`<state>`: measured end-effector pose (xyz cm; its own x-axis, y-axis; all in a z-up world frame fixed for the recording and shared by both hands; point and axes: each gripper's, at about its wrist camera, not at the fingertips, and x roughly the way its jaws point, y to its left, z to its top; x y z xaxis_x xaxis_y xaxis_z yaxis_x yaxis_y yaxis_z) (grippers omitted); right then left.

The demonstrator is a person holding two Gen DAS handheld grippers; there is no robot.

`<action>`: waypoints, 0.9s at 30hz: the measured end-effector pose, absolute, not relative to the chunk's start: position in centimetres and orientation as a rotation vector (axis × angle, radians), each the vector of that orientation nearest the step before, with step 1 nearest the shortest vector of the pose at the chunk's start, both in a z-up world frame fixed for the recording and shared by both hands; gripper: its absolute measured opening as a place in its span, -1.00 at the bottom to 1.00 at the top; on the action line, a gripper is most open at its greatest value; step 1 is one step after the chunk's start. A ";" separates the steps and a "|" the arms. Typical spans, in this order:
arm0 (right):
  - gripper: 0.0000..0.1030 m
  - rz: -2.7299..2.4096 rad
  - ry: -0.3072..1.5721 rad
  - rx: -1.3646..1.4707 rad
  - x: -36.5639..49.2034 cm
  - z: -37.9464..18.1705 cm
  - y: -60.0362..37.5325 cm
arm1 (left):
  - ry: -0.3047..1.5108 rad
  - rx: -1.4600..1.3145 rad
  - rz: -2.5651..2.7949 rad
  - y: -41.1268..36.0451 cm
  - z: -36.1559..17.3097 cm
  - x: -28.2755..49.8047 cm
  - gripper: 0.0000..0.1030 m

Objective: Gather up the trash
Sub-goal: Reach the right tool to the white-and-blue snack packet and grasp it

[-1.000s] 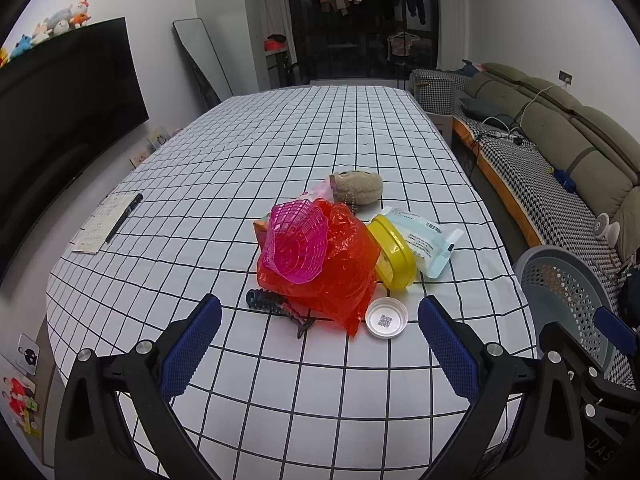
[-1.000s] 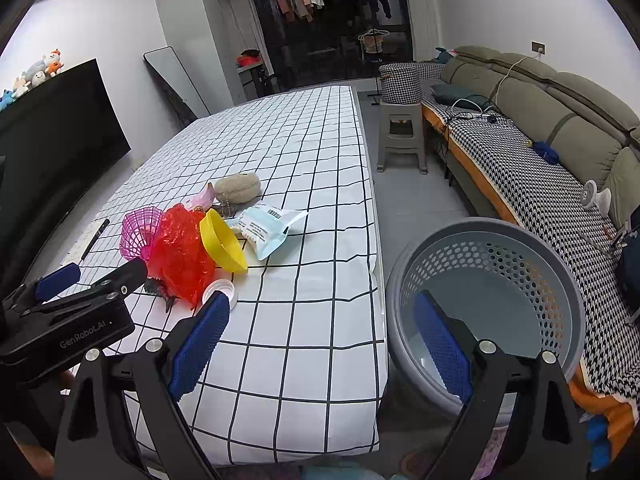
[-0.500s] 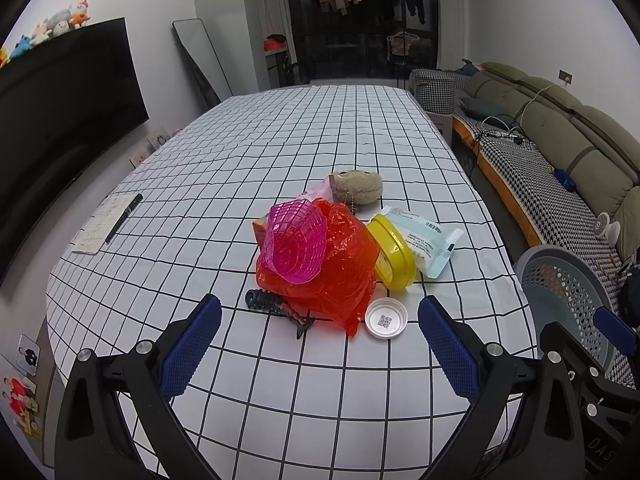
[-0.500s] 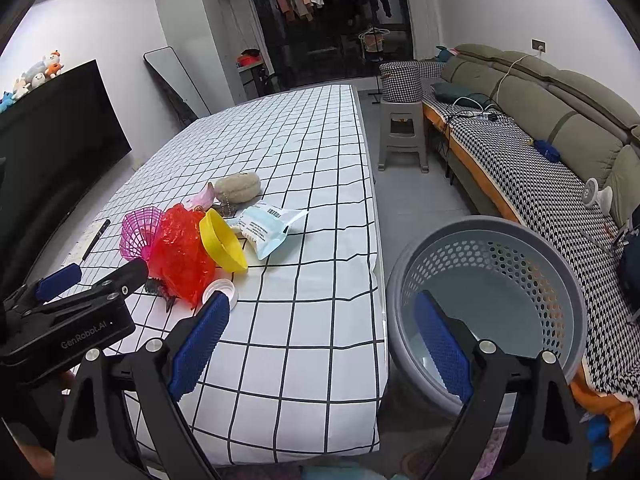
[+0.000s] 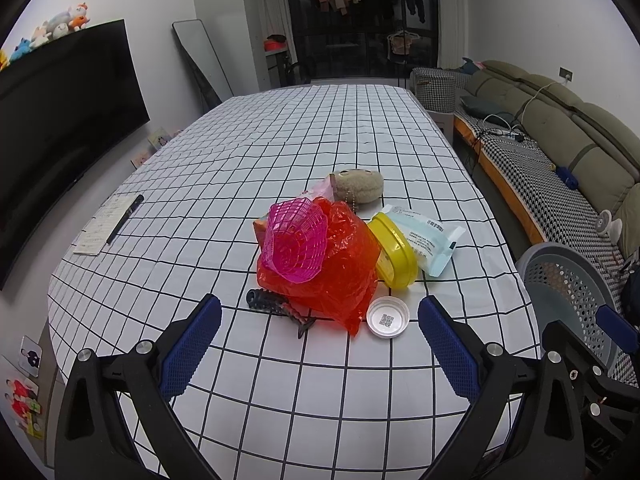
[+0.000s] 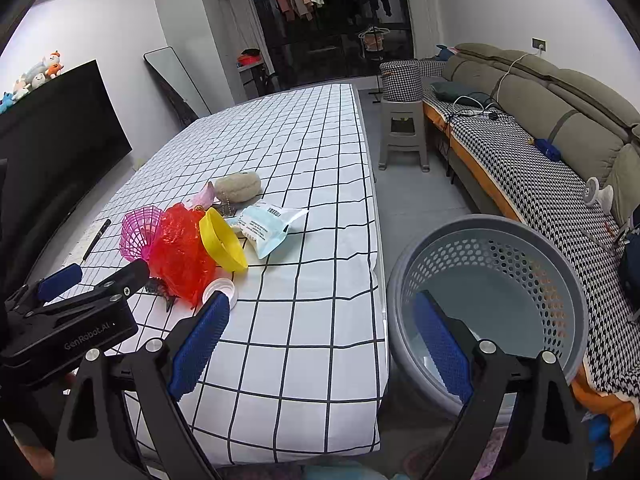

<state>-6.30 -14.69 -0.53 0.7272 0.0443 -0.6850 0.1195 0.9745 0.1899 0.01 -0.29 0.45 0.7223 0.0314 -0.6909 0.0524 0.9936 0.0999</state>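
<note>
- We see the left gripper (image 5: 320,334) w/ jaws wide apart, holding nothing, just in front of the red bag (image 5: 340,268).
- Right gripper (image 6: 322,330) also spread wide and empty; one finger is over the table (image 6: 304,312) edge, the other over the basket (image 6: 520,240).
- The trash is in one heap around the red bag, on the table's near half.
- Pink net cup (image 5: 294,244) leans on the bag's left side, touching it.
- Yellow lid (image 5: 394,250) stands on its edge at the bag's right, touching it.
- Blue-white packet (image 5: 424,238) lies just right of the yellow lid.
- White cap (image 5: 387,317) lies flat at the bag's near right corner, between the left gripper's fingers in its view.
- Dark clip (image 5: 276,306) lies at the bag's near left corner.
- Beige pouch (image 5: 358,186) is behind the bag, w/ a pink wrapper (image 5: 320,191) beside it.
- Basket stands on the floor, right of the table, apart from the bag; we see nothing inside.
- Pen (image 5: 125,218) on a paper (image 5: 104,230) lies well left of the bag.
</note>
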 end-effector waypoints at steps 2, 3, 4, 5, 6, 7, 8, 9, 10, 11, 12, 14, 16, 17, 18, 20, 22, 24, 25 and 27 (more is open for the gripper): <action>0.73 -0.040 0.758 0.229 -6.3 -0.6 -14.7 | 0.766 0.116 -0.011 -0.3 0.3 0.1 0.88; 0.73 -0.039 0.758 0.230 -6.3 -0.7 -14.7 | 0.767 0.115 -0.010 -0.2 0.3 0.1 0.88; 0.73 -0.038 0.759 0.230 -6.3 -0.7 -14.6 | 0.768 0.115 -0.008 -0.1 0.3 0.1 0.88; 0.73 -0.035 0.760 0.232 -6.3 -0.7 -14.7 | 0.769 0.115 -0.007 -0.1 0.2 0.1 0.88; 0.73 -0.033 0.761 0.234 -6.2 -0.8 -14.7 | 0.770 0.114 -0.005 0.0 0.1 0.1 0.88; 0.73 -0.029 0.761 0.235 -6.1 -0.9 -14.7 | 0.774 0.115 -0.002 0.1 0.0 0.2 0.88; 0.73 -0.023 0.763 0.236 -6.0 -0.9 -14.6 | 0.776 0.116 0.001 0.2 0.0 0.2 0.88; 0.73 -0.017 0.764 0.236 -5.9 -0.9 -14.6 | 0.773 0.118 0.007 0.4 0.1 0.2 0.88; 0.73 -0.011 0.763 0.234 -5.8 -0.9 -14.5 | 0.768 0.119 0.015 0.5 0.1 0.1 0.88; 0.73 -0.006 0.762 0.231 -5.7 -0.9 -14.5 | 0.765 0.119 0.022 0.6 0.2 0.1 0.88; 0.73 0.000 0.763 0.230 -5.6 -0.9 -14.5 | 0.765 0.117 0.029 0.8 0.2 0.1 0.88; 0.73 0.012 0.770 0.230 -5.2 -1.1 -14.6 | 0.768 0.110 0.050 1.4 0.1 0.2 0.88; 0.73 0.030 0.780 0.237 -4.5 -1.3 -14.8 | 0.780 0.102 0.071 2.0 -0.2 0.4 0.88; 0.73 0.037 0.788 0.239 -4.1 -1.4 -14.9 | 0.787 0.098 0.084 2.3 -0.4 0.5 0.88; 0.73 0.041 0.797 0.238 -3.6 -1.6 -15.0 | 0.799 0.090 0.099 2.8 -0.7 0.7 0.88; 0.73 0.059 0.817 0.224 -2.5 -1.9 -15.0 | 0.816 0.080 0.121 3.4 -1.2 1.0 0.88; 0.73 0.084 0.836 0.215 -1.3 -2.3 -15.0 | 0.827 0.076 0.143 4.0 -1.6 1.5 0.88; 0.73 0.104 0.847 0.214 -0.3 -2.4 -15.1 | 0.835 0.070 0.151 4.4 -1.8 1.9 0.88; 0.73 0.113 0.853 0.211 0.4 -2.5 -15.1 | 0.838 0.067 0.154 4.5 -1.8 2.1 0.88; 0.73 0.132 0.867 0.197 1.5 -2.6 -15.1 | 0.840 0.062 0.155 4.5 -1.7 2.5 0.88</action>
